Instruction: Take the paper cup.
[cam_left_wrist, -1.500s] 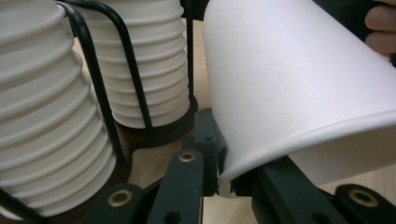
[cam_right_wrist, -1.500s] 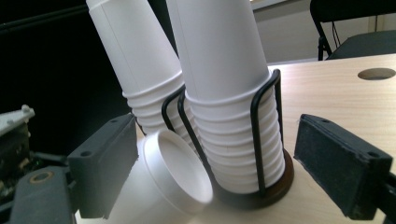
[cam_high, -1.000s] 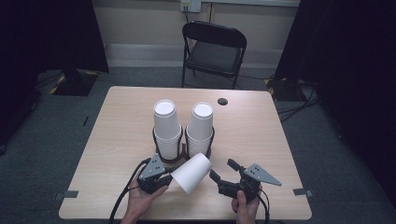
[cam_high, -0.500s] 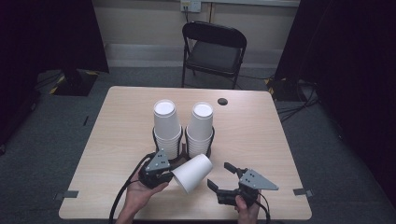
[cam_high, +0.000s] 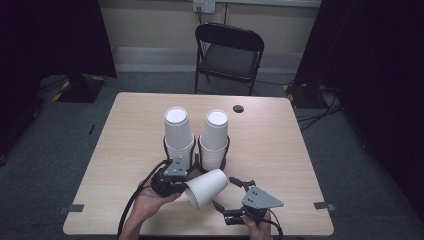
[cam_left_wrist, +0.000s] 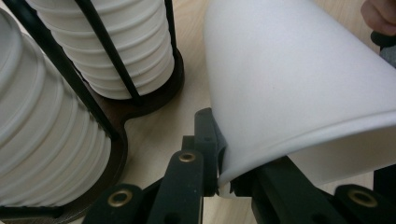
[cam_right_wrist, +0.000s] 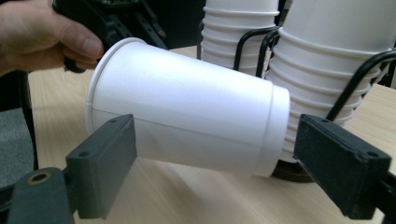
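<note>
A single white paper cup (cam_high: 206, 187) lies tilted on its side above the table's front, and my left gripper (cam_high: 184, 188) is shut on its rim (cam_left_wrist: 224, 170). In the right gripper view the same cup (cam_right_wrist: 187, 109) spans the gap between my right gripper's wide-apart jaws, with its base toward the stacks. My right gripper (cam_high: 228, 194) stands open just right of and below the cup. Behind them two stacks of white cups (cam_high: 178, 131) (cam_high: 215, 134) stand upside down in a black wire holder (cam_high: 200, 150).
The light wooden table (cam_high: 280, 150) has a small dark round grommet (cam_high: 238, 108) near its far edge. A black folding chair (cam_high: 229, 55) stands beyond the table. Cables trail from both grippers over the front edge.
My right gripper has pulled back toward the front edge and now sits lower, open beside the cup. The left gripper still holds the cup, shifted only slightly.
</note>
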